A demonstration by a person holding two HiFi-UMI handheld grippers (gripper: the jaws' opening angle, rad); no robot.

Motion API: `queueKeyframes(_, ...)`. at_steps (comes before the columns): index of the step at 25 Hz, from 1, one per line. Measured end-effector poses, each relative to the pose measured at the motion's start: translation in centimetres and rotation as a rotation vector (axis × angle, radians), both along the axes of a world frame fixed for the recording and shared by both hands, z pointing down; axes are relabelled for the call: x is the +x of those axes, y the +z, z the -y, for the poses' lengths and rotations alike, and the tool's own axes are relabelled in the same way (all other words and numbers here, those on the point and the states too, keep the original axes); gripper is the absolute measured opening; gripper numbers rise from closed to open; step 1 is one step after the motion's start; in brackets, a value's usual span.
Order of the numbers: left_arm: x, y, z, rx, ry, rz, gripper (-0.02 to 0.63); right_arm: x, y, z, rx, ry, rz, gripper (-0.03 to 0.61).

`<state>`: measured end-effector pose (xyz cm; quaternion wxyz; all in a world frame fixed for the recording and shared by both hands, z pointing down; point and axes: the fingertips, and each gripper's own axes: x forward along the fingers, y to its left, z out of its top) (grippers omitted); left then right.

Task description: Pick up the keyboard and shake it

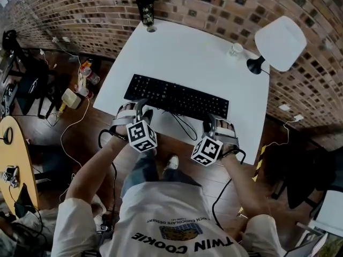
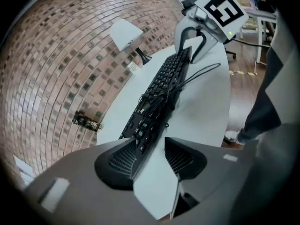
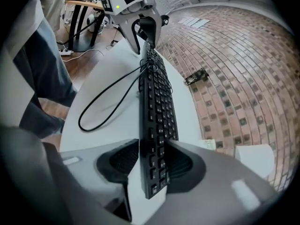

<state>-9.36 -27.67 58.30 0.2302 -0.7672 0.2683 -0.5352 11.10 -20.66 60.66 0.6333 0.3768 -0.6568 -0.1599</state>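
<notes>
A black keyboard (image 1: 177, 97) lies on the white table (image 1: 214, 58), parallel to its near edge. My left gripper (image 1: 134, 108) stands at its left end and my right gripper (image 1: 217, 123) at its right end. In the left gripper view the jaws (image 2: 150, 146) are open: the keyboard's (image 2: 164, 86) end lies by the left pad, with bare table between it and the right pad. In the right gripper view the jaws (image 3: 153, 149) straddle the keyboard's (image 3: 157, 116) end, standing wide; I cannot tell whether the pads touch it. Each view shows the other gripper (image 2: 192, 50) (image 3: 140, 34) at the far end.
The keyboard's black cable (image 1: 185, 127) loops over the table's near edge between the grippers. A dark patterned cup (image 1: 146, 9) stands at the back left, a small white cup (image 1: 236, 49) and a white lamp (image 1: 280, 42) at the back right. A brick wall lies behind.
</notes>
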Motion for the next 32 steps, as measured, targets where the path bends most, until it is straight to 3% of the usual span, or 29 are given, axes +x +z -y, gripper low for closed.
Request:
queueKeyframes(4, -0.4, 1.5, 1.3, 0.008, 0.084, 0.106, 0.202, 0.0, 0.3, 0.5, 0.004, -0.001, -0.026, 0.158)
queueKeyframes(10, -0.5, 1.6, 2.4, 0.160, 0.228, 0.266, 0.189, 0.0, -0.1, 0.7, 0.018, -0.001, -0.081, 0.158)
queueKeyframes(11, -0.5, 1.7, 2.3, 0.170, 0.253, 0.282, 0.156, 0.0, 0.0, 0.8, 0.015, -0.003, -0.089, 0.158)
queueKeyframes(14, -0.5, 2.0, 2.0, 0.154, 0.293, 0.289, 0.141, 0.0, 0.4, 0.6, -0.015, -0.017, -0.089, 0.141)
queueKeyframes(20, -0.3, 1.5, 2.1, 0.031, 0.320, 0.285, 0.137, 0.1, -0.2, 0.6, -0.097, -0.029, -0.054, 0.126)
queueKeyframes(32, 0.4, -2.2, 3.3, -0.403, 0.458, 0.253, 0.137, 0.5, -4.3, 1.8, -0.425, -0.043, 0.147, 0.121)
